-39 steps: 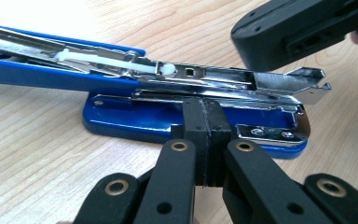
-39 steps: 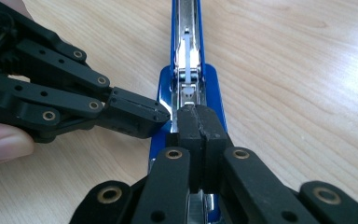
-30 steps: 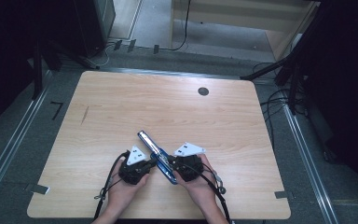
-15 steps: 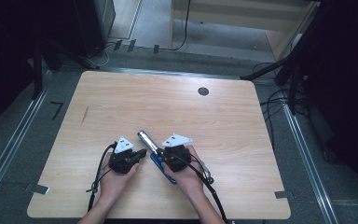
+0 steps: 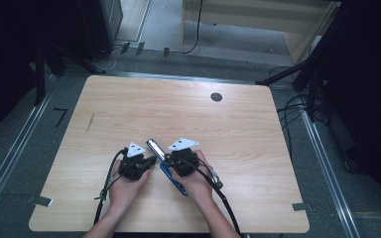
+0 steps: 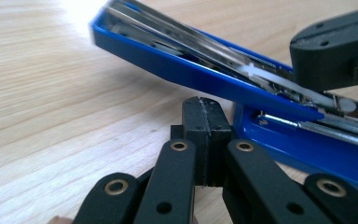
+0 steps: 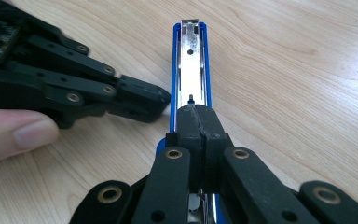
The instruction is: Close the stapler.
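Two closed grippers meet at a blue stapler lying near the table's front edge: left gripper beside it, right gripper over its opened metal channel, neither grasping.

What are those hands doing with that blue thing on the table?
A person holds a black gripper in each hand at a wooden table. Between them lies a blue stapler, flipped open so its shiny metal track shows. The right gripper has its jaws shut, and its tip sits over the metal track. The left gripper, jaws shut too, is at the stapler's side. Whether either tip presses on the stapler is hard to tell.
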Tool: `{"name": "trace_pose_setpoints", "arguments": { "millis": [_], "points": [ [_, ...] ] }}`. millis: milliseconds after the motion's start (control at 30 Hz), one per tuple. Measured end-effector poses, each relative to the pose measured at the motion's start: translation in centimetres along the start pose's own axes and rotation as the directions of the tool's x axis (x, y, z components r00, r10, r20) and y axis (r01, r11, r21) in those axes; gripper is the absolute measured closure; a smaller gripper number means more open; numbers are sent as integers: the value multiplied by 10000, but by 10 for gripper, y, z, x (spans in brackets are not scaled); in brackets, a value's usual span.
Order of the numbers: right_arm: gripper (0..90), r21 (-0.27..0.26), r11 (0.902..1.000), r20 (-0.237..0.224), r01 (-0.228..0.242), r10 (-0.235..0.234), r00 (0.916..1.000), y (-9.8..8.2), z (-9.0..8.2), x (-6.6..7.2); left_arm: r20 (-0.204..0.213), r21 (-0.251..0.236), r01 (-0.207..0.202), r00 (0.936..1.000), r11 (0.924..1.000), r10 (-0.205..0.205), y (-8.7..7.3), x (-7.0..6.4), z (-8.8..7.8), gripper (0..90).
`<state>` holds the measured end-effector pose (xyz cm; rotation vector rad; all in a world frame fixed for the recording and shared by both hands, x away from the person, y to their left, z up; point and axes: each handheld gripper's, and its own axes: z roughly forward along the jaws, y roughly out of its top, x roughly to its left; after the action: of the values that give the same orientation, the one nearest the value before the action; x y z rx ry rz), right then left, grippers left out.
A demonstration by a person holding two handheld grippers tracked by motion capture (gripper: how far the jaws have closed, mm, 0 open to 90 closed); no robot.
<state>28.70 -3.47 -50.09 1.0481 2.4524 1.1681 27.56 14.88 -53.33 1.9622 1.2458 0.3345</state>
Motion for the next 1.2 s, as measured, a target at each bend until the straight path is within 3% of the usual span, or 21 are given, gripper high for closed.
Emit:
{"name": "trace_pose_setpoints", "arguments": {
  "millis": [167, 433, 733, 1033, 1200],
  "points": [
    [900, 80, 9999, 5, 109, -109, 9999, 0, 1, 1, -123, -45, -144, 9998, 9999, 144, 1, -3, 2, 900],
    [900, 27, 10000, 22, 58, -58, 10000, 1, 2, 0, -31, -65, -157, 9999, 9999, 157, 0, -3, 2, 900],
    [900, -110, 9998, 12, 161, -161, 9999, 2, -2, 2, 219, -440, -89, 9997, 9990, 98, 2, -5, -2, 900],
    [900, -527, 9985, 31, 172, -170, 9999, 4, -16, 3, 410, -816, -482, 9978, 9955, 516, 3, -13, -9, 900],
    [900, -528, 9983, 149, 234, -226, 9996, 1, -20, 6, 509, -771, -608, 9966, 9952, 649, 2, -17, -11, 900]
  ]
}}
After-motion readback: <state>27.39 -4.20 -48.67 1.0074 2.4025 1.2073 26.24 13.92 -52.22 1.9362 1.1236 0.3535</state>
